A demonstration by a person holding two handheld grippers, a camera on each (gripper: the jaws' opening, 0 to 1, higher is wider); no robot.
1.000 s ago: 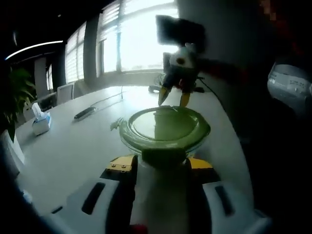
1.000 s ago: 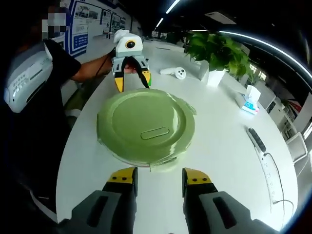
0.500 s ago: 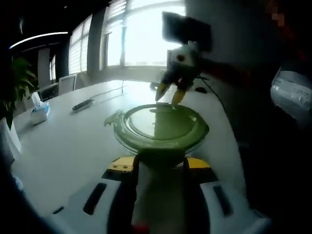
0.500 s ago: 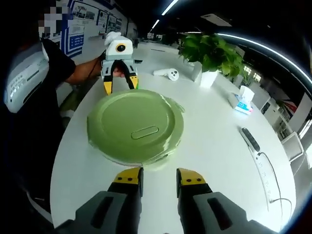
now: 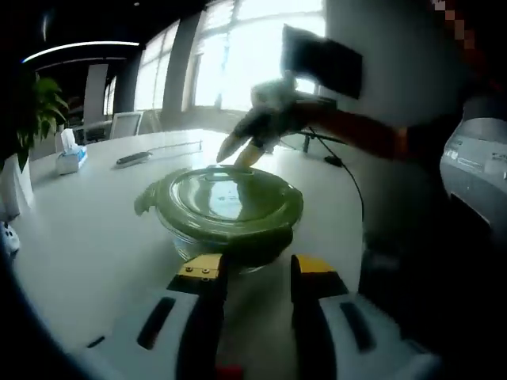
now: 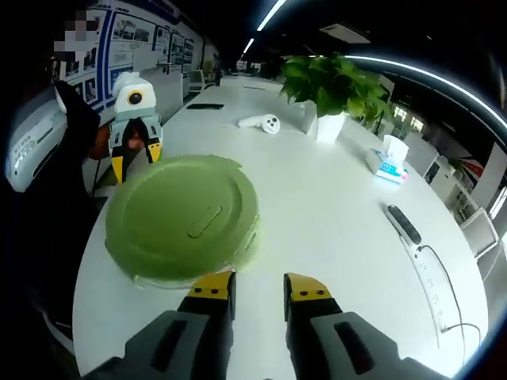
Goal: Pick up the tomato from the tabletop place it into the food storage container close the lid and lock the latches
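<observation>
Lid on, latches being worked

Since a second ago the left gripper (image 6: pixel 135 156) has let go of the near latch and backed off, jaws parted and empty. The right gripper (image 6: pixel 257 286) has narrowed, holding nothing, at the container's (image 6: pixel 181 220) 5 o'clock edge. Tomato hidden under the lid (image 5: pixel 226 194); latching looks unfinished.

Green lid (image 6: pixel 182 219), yellow-tipped tongs (image 6: pixel 258 286)

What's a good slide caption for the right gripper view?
Right gripper open beside the lidded green food storage container on a white table, left gripper at its far rim.
</observation>
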